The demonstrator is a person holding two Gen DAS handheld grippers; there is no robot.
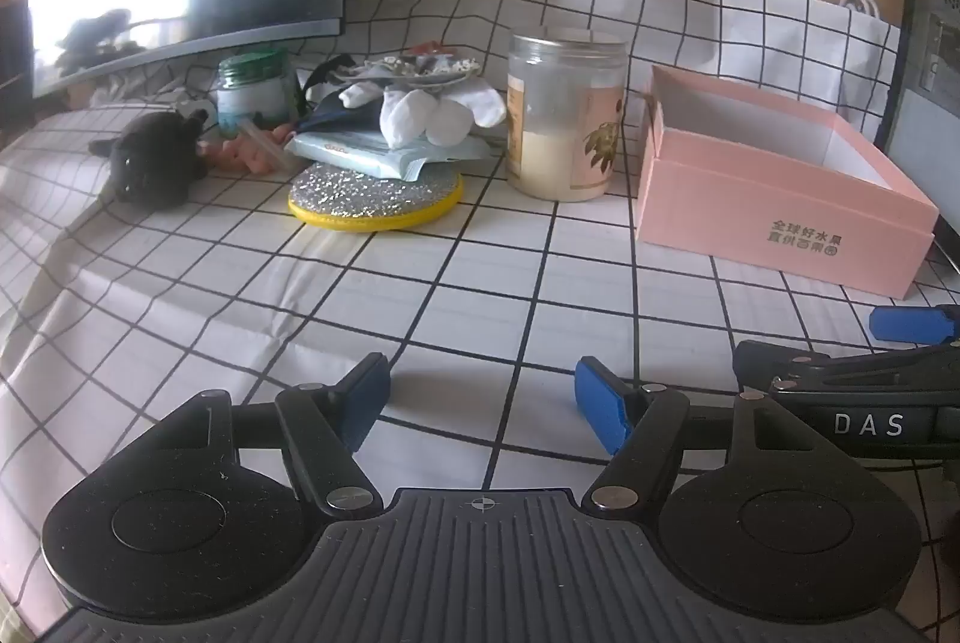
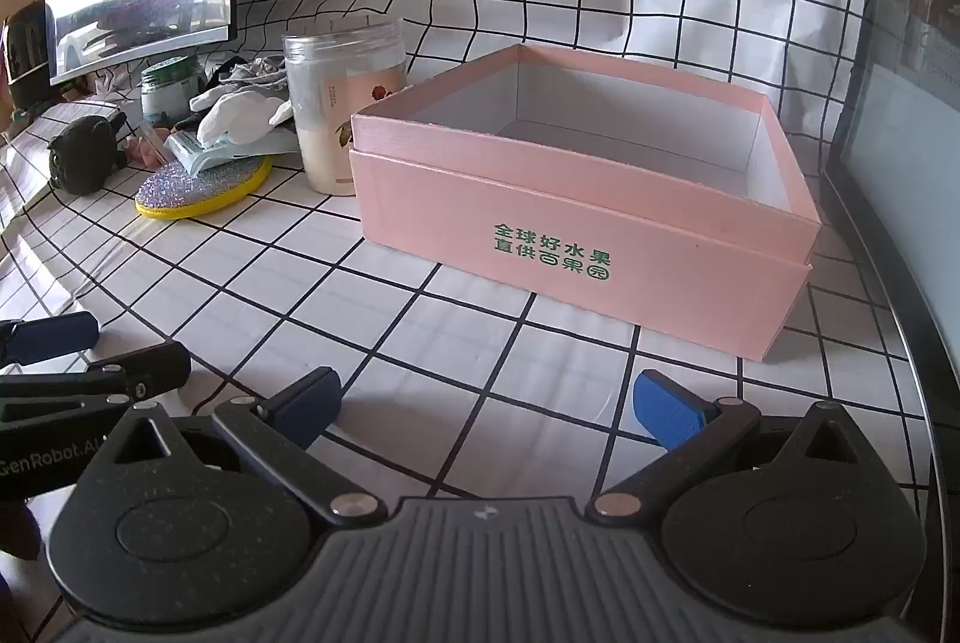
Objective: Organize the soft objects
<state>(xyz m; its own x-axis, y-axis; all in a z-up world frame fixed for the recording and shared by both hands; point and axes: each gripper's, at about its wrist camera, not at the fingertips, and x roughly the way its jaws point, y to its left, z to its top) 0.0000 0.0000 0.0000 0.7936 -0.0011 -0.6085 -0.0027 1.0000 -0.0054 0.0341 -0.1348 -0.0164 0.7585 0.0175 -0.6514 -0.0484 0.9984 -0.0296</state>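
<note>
Left gripper (image 1: pixel 480 403): blue pads spread wide, nothing between, angled down over bare checked cloth (image 1: pixel 240 295). Right gripper (image 2: pixel 486 412): likewise spread to full width, empty, low over the cloth just short of the pink box (image 2: pixel 588 247). Both side by side near the front edge; right gripper's finger visible at the right margin of the left wrist view.

Outward from left gripper: open cloth, then the clutter pile well apart at the back. Yellow-rimmed glitter pad (image 1: pixel 375 199) at the bottom; pale blue tissue pack (image 1: pixel 384 154) on top of it; white socks (image 1: pixel 438 112) bunched on the pack; dark and patterned fabric behind, item count unclear. Black plush toy (image 1: pixel 153 157) left of the pile, lying on the cloth, with something pink just beside it, too small to identify. Green-lidded small jar (image 1: pixel 252 94) behind; large clear jar (image 1: pixel 564 115) between pile and box.

Outward from right gripper: pink box open, interior apparently bare, no soft item in it.

Step judged: very start, nothing sorted, approach not yet begun. Probable target container: the box.

Next move calls for: reach across to the pile, descend on socks or plush, pinch at the bulk not a loose edge, lift clear of the tissue pack, avoid the large jar on the way to the box.
</note>
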